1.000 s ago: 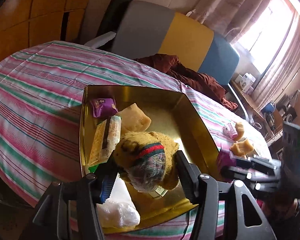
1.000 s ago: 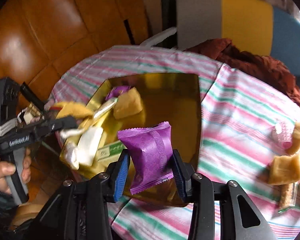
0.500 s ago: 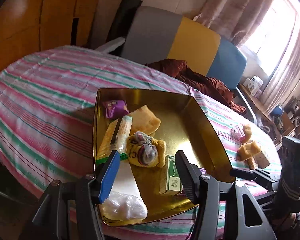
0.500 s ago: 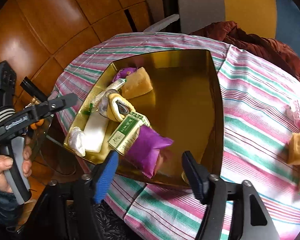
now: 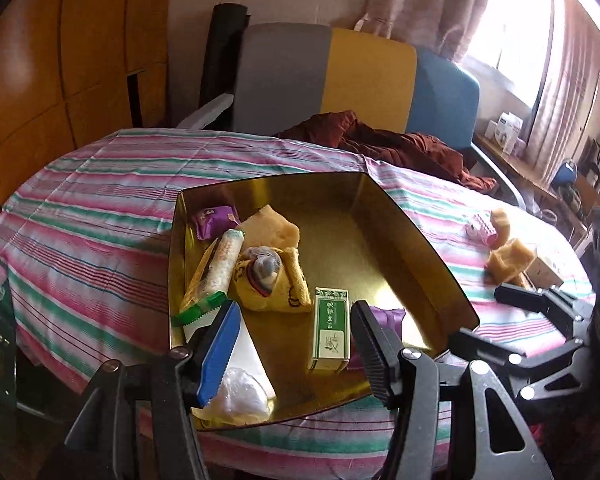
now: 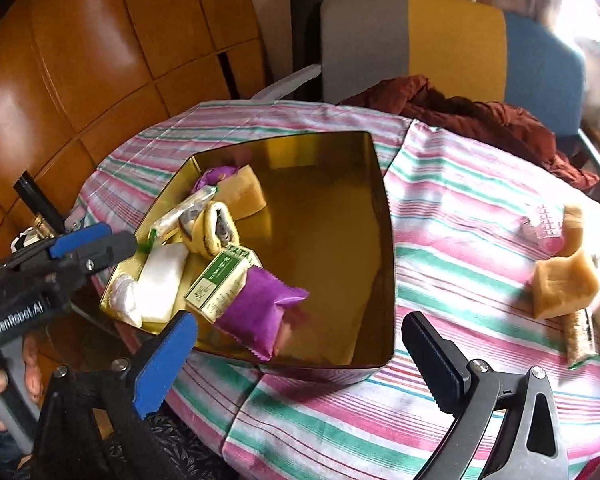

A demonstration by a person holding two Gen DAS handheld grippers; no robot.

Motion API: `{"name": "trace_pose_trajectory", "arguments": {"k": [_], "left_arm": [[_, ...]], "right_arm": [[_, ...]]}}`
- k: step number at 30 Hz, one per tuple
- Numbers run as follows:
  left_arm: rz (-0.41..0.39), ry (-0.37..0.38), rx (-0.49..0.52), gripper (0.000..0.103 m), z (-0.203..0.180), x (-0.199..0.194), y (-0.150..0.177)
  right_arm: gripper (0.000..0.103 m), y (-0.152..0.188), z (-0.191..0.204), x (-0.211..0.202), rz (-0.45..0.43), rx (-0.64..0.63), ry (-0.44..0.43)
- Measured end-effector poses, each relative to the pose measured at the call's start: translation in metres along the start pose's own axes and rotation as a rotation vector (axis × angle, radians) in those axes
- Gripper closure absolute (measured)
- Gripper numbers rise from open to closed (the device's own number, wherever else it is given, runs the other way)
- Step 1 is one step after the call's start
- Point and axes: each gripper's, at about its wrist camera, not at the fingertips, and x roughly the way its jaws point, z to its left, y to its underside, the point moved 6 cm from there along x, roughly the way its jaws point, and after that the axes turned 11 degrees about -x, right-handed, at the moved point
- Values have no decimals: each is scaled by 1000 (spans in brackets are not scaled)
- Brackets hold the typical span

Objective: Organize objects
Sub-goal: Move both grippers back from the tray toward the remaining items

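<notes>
Striped tablecloth (image 6: 452, 216): purple packet (image 6: 260, 312) in gold tray (image 6: 384, 248), beyond spread, empty right fingers (image 6: 166, 364); left fingers (image 5: 220, 352) likewise.

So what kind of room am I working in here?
Probably a lived-in home room: a round table under a striped tablecloth, a colour-block sofa with a rumpled brown cloth, and a curtained window.

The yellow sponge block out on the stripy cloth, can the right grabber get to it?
Probably yes. The right gripper is open and empty, the sponge block sits uncovered on the tablecloth off to its right, outside the gold tray.
</notes>
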Motion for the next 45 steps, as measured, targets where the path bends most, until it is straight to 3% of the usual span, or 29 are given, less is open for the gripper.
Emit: {"name": "trace_pose_trajectory", "arguments": {"k": [10,20,25,36,40,45], "left_arm": [[-10,10,87,45,-20,-5,10],[15,27,155,45,-40,0,15],[12,64,191,45,-56,0,12],[46,109,271,45,-103,17,2],[66,127,305,45,-132,31,-5],[87,161,369,45,-183,52,-16]], "right_arm": [[0,1,-15,-13,-32,20,55],[0,14,-65,-27,-27,95,127],[0,21,-119,-41,-18,155,216],[0,57,-287,-86,-76,448,483],[0,89,-320,-84,-73,624,454],[0,91,-326,-93,-123,685,401]]}}
